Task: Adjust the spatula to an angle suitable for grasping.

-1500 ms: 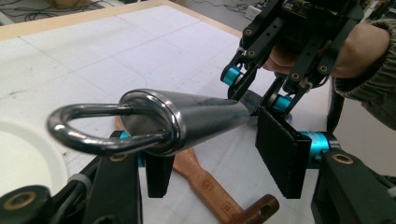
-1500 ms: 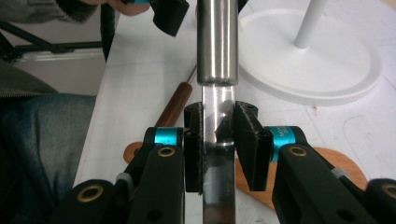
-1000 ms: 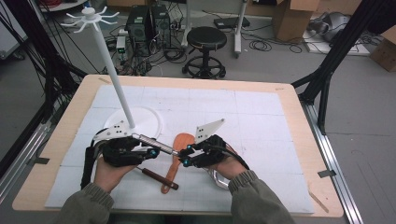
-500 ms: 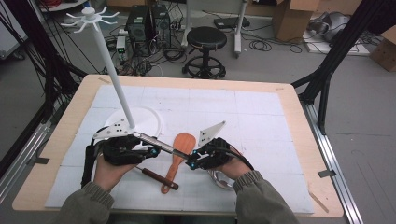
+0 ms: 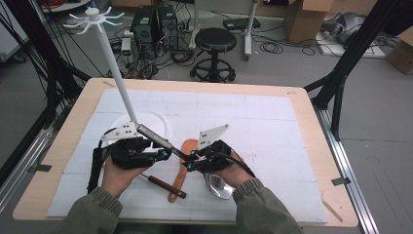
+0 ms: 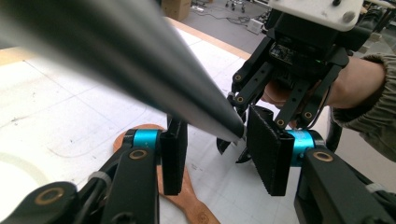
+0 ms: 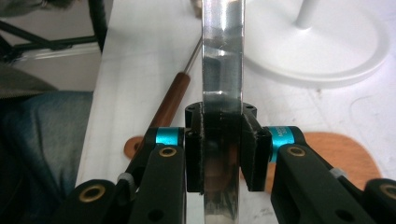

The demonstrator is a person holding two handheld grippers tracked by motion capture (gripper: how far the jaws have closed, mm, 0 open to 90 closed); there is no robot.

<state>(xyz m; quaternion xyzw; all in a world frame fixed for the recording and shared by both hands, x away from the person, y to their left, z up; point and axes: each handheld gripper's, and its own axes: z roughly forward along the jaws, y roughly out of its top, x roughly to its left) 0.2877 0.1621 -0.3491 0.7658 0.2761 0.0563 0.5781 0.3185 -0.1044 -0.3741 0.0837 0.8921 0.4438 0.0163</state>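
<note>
A long steel ladle (image 5: 160,141) is held off the table (image 5: 311,146) between the two grippers. Its handle slopes up over the back of the left gripper (image 5: 170,155), and its bowl (image 5: 219,186) lies low under the right hand, just above the white mat. The right gripper (image 7: 222,154) is seen pinching the flat shiny handle squarely between both pads. Its jaws have just been closing, with the handle between them. The grip is placed low on the handle, probably so that the weight of the bowl is carried close to the pads and the ladle can't swing. In the left gripper view the handle runs out between the left gripper's pads (image 6: 175,154), which flank it closely, but it cannot be told whether they press on it. The two sets of jaws are set nearly tip to tip on the same stretch of handle, which is judged to be a handover from one tool to the other. The far end of the handle is thereby left free, presumably so that it can be hung on the white hook rack (image 5: 117,73), whose round base (image 5: 156,122) stands just beyond the left hand. A wooden spatula (image 5: 176,187) and a brown-handled tool (image 5: 163,185) lie untouched on the mat below the grippers.
</note>
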